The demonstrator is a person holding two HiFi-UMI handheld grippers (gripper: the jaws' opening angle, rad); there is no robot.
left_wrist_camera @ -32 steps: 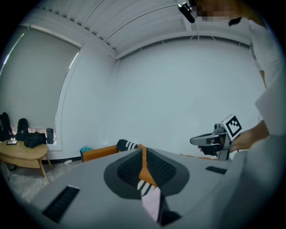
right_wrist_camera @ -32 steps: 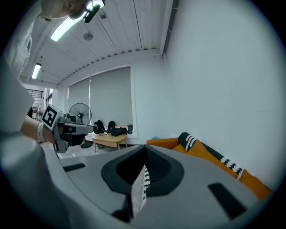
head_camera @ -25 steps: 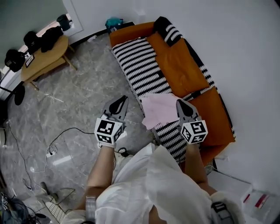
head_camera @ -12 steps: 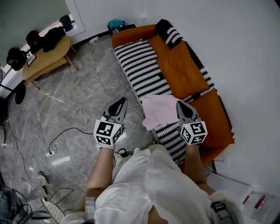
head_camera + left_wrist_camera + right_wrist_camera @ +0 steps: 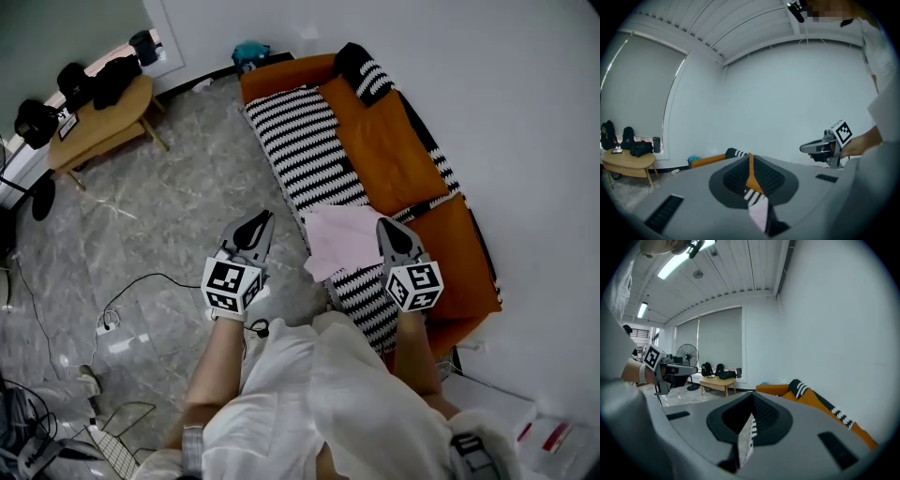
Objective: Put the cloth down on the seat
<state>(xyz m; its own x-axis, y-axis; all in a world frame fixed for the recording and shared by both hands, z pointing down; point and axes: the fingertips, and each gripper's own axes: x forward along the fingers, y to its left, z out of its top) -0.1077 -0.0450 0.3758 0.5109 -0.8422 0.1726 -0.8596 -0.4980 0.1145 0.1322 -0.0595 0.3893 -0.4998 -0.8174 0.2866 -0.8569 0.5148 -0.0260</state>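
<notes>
Head view: pink cloth (image 5: 342, 239) lies on the striped seat (image 5: 300, 141).

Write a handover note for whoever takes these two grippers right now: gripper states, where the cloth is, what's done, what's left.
Left gripper: shut, empty, held over the floor in front of the sofa.
Right gripper: shut, empty, by the cloth's right edge.
Pink cloth: lying on the striped seat, released; its near corner seems to reach the seat's front edge.
Done: cloth put down on the seat.
Left: probably nothing; nudge the corner back if wanted.
</notes>
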